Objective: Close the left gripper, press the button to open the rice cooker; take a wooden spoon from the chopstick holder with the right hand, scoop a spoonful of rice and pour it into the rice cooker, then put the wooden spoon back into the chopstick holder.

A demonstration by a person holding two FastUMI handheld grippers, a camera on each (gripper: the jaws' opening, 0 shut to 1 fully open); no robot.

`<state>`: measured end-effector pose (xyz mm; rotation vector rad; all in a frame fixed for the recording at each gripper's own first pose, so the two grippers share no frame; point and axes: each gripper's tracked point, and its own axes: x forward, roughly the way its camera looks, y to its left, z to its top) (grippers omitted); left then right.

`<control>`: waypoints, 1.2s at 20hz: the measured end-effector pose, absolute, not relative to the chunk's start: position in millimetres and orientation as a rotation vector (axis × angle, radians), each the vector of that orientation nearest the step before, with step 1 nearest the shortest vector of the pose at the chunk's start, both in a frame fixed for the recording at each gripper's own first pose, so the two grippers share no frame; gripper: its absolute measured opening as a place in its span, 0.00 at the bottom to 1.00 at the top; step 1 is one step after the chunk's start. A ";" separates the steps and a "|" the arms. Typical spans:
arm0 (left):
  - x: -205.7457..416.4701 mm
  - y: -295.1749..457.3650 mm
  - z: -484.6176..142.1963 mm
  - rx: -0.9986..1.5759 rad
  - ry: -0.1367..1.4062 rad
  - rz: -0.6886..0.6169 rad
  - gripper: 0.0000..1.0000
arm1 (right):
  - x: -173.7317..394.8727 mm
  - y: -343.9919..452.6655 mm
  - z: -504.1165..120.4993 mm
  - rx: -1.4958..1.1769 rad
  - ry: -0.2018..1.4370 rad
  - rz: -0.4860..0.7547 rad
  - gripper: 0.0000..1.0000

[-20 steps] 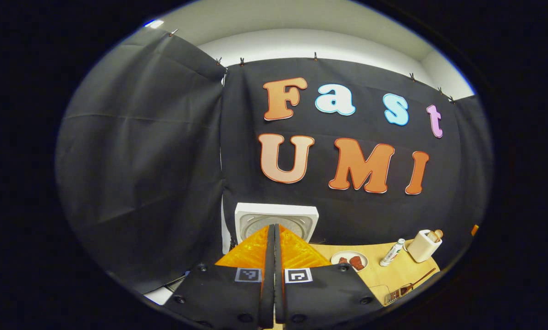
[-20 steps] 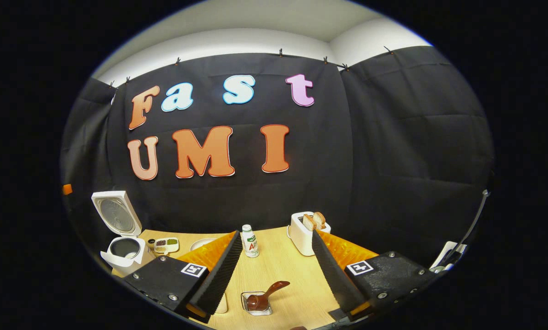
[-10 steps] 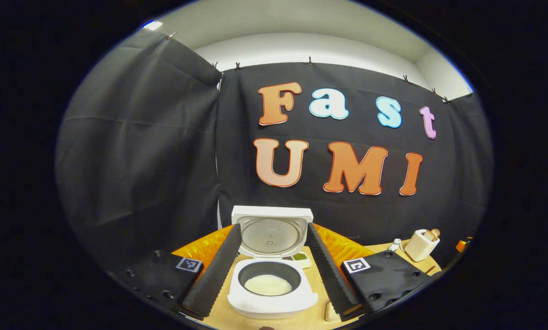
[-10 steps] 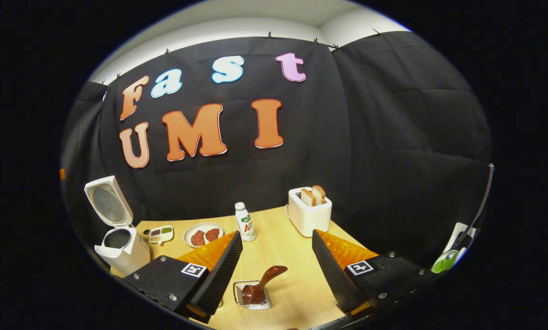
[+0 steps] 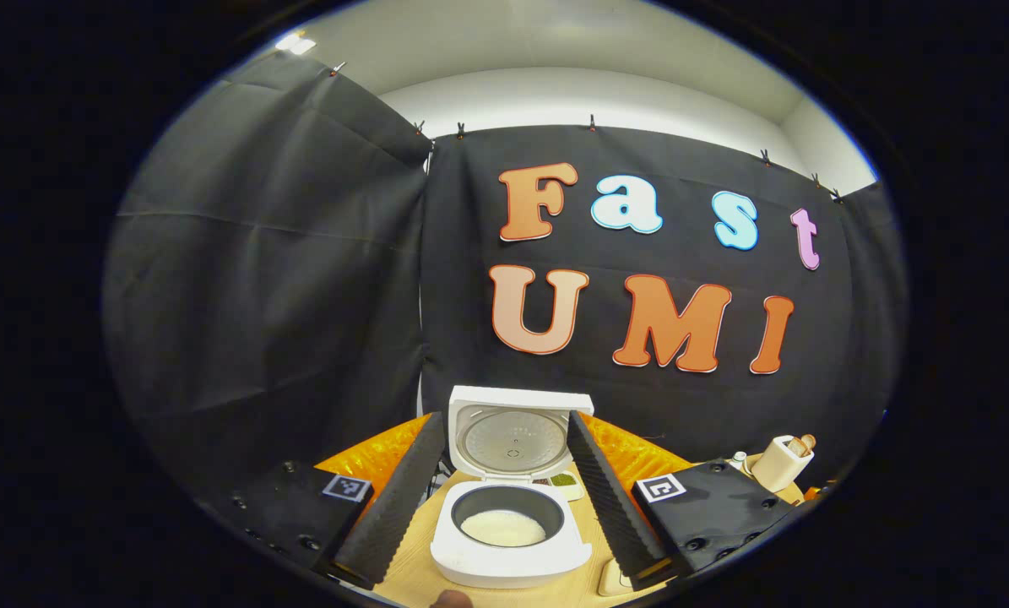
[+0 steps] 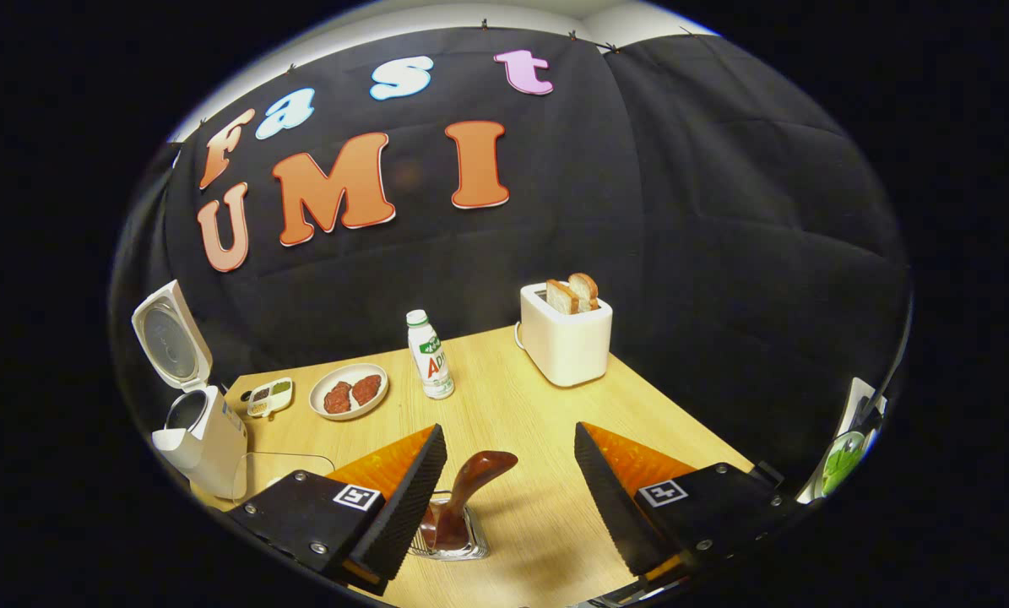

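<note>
Wooden spoon (image 6: 470,494) was the matter in hand: it stood tilted in the wire chopstick holder (image 6: 453,540) on the table (image 6: 538,422), its handle leaning up and to the right between the fingers of the right gripper (image 6: 508,490), nearer the left one. Those fingers were spread wide apart and held nothing; whether either touched the spoon could not be told, though a gap showed on the right side. Farther out in the right gripper view sat a bottle (image 6: 429,355), a plate (image 6: 349,391) with two dark pieces of food, a small divided dish (image 6: 268,397), and a toaster (image 6: 565,338) with two slices of bread standing in it, and at the far left the rice cooker (image 6: 196,422) with its lid up. In the left gripper view the left gripper (image 5: 500,498) also had its fingers parted, framing the cooker from in front, empty; the lid (image 5: 517,431) stood upright and the inner pot (image 5: 507,515) showed white rice at its bottom. By these signs the button step looked finished and the step in hand was fetching the spoon. The next move seemed to call for the right gripper to settle lower around the handle, centre it between the fingers, close firmly, and lift it straight up so the light holder did not tip or come along.
</note>
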<state>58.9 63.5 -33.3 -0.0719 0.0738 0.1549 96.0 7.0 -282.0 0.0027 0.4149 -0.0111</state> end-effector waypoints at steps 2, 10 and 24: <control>57.4 61.5 -35.3 -0.084 0.079 0.150 0.98 | 98.6 12.5 -297.5 0.073 0.451 0.019 0.95; 55.0 70.0 -41.4 -0.070 0.100 0.166 0.99 | 108.5 26.0 -339.5 0.248 0.542 0.048 0.73; 71.5 80.0 -38.8 -0.027 0.093 0.142 0.99 | 110.4 74.7 -316.4 0.228 0.517 0.100 0.15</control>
